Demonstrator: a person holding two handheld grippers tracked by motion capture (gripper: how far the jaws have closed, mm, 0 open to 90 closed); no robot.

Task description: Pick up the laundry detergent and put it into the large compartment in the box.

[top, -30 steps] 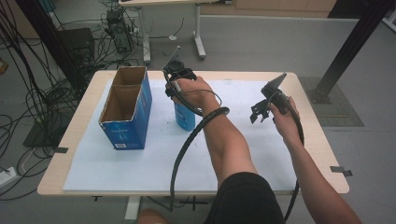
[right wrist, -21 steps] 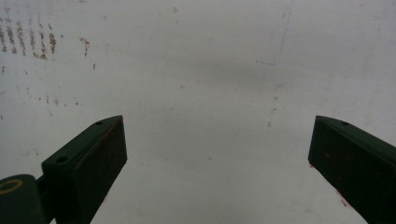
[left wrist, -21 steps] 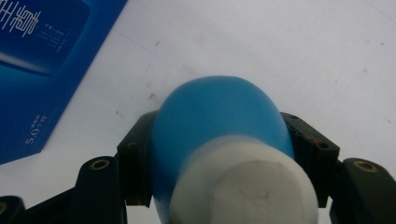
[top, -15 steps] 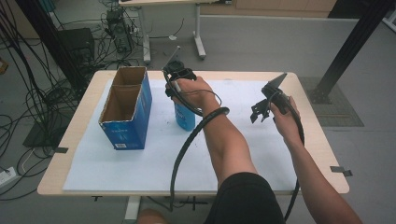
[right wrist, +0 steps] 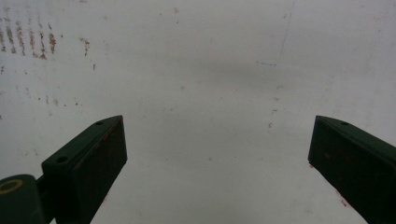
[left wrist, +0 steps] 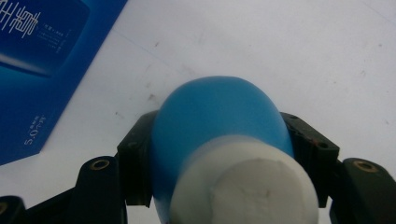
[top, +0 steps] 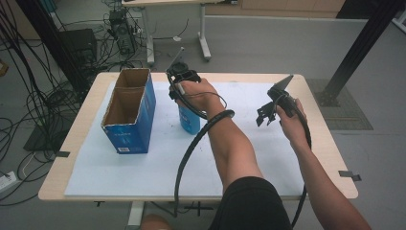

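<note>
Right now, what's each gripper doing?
Left gripper: fingers closed on the blue bottle.
Right gripper: fingers open, holding nothing.

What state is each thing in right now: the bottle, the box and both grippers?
Blue bottle: white cap on, clamped between the left jaws, upright on the white mat.
Blue cardboard box: top open, standing on the mat left of the bottle, apart from it.
Left gripper: shut on the bottle.
Right gripper: open, nothing between its jaws, held above the mat.
White mat: lying flat on the table.

open blue box (top: 128,112) | left on white mat (top: 143,163) | seemingly empty
</note>
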